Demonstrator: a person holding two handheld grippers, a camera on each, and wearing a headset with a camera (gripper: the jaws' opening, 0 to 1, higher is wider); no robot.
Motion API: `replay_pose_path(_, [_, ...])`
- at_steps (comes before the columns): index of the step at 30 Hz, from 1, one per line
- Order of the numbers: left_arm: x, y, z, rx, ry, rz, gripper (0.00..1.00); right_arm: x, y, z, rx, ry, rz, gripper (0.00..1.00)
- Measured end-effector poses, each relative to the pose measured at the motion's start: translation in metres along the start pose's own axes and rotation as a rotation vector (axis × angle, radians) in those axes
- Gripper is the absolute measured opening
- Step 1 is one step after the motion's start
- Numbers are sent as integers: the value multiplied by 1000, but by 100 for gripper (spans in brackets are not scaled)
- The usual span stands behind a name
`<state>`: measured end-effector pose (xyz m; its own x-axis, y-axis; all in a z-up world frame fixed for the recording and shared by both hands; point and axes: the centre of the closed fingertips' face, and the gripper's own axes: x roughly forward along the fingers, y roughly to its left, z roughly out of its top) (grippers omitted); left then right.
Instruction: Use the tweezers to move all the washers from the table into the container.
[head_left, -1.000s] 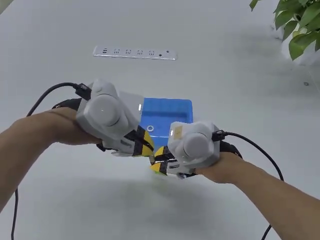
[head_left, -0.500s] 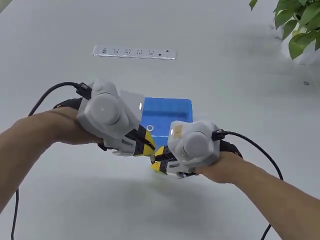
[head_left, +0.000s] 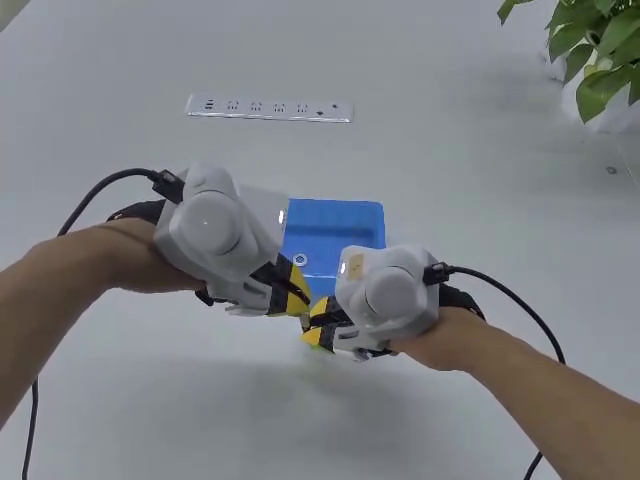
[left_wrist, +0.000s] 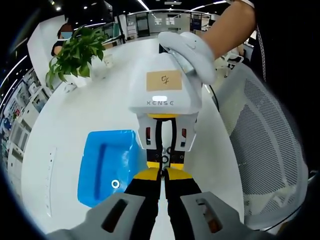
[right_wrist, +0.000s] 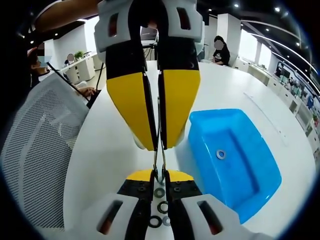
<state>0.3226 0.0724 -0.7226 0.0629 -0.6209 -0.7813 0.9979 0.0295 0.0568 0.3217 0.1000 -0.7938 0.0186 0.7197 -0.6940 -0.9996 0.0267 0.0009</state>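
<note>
Washers (right_wrist: 162, 206) are lying loose on the white table (head_left: 450, 150), showing through the slit between the jaws of my right claw (right_wrist: 159, 175). Those jaws are pressing together on one end of the tweezers (right_wrist: 158, 155). My left claw (left_wrist: 161, 175) is meeting it nose to nose and is also pinching the thin steel legs between its yellow pads. I am holding both claws low over the table, tips nearly touching, with a cable trailing from each.

Just beyond the tips, the blue container (right_wrist: 240, 175) is sitting on the table, on the right in the right gripper view and on the left in the left gripper view. One washer (right_wrist: 220, 154) is lying flat on its floor, apart from the walls.

Farther off, a white power strip (head_left: 268, 106) is lying across the table, and a leafy plant (head_left: 590, 50) is reaching in at the far right corner. A mesh-backed chair (left_wrist: 265, 150) is standing beside the table.
</note>
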Motion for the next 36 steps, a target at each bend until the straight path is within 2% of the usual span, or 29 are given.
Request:
replay_pose_path(11, [-7,2,1,4,4,12,6,-5,-2,7,-19,1,-4,10])
replay_pose_path(21, [-18,4,8,13,6,28,6,-12,-3,16,-41,-5,-11,10])
replay_pose_path(36, [-35,14,14,30,12,53,6,-22,-14,35,-75,-18,-34,10])
